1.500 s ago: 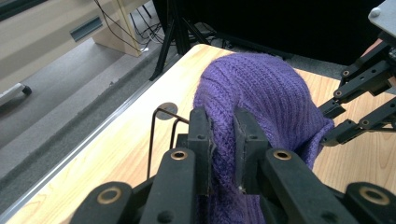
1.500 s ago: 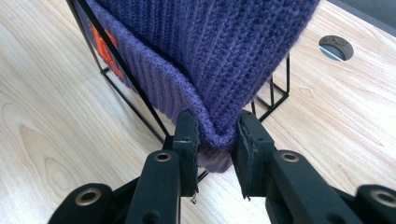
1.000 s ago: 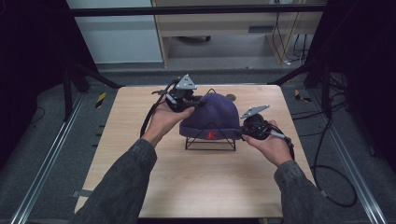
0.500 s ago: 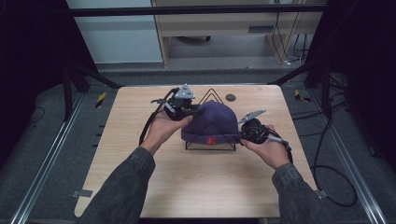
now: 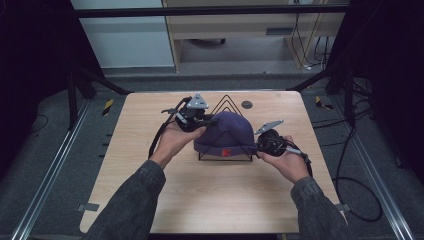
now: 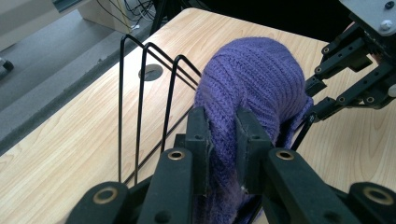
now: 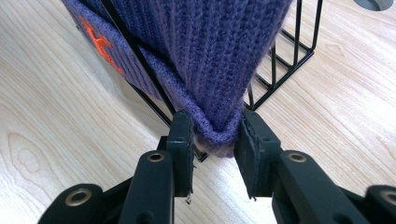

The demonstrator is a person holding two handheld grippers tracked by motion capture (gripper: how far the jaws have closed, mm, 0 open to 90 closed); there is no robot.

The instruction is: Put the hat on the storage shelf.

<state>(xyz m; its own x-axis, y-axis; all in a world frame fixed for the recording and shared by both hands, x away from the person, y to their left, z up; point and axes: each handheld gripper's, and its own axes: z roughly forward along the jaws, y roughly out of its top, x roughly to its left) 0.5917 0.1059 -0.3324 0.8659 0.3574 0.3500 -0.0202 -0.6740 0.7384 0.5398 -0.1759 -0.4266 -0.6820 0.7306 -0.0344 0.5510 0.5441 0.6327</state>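
The left gripper has its jaws pressed on a fold of the purple hat, at the hat's left end. The right gripper has its jaws pinching the folded brim at the right end. The hat is draped over a black wire rack, crown up and brim down, its long axis running left to right across the table. It sits near the table's middle, toward the far edge.

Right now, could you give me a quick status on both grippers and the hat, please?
Left gripper shut on hat. Right gripper shut on its brim. Hat draped over wire rack, nothing blocking.
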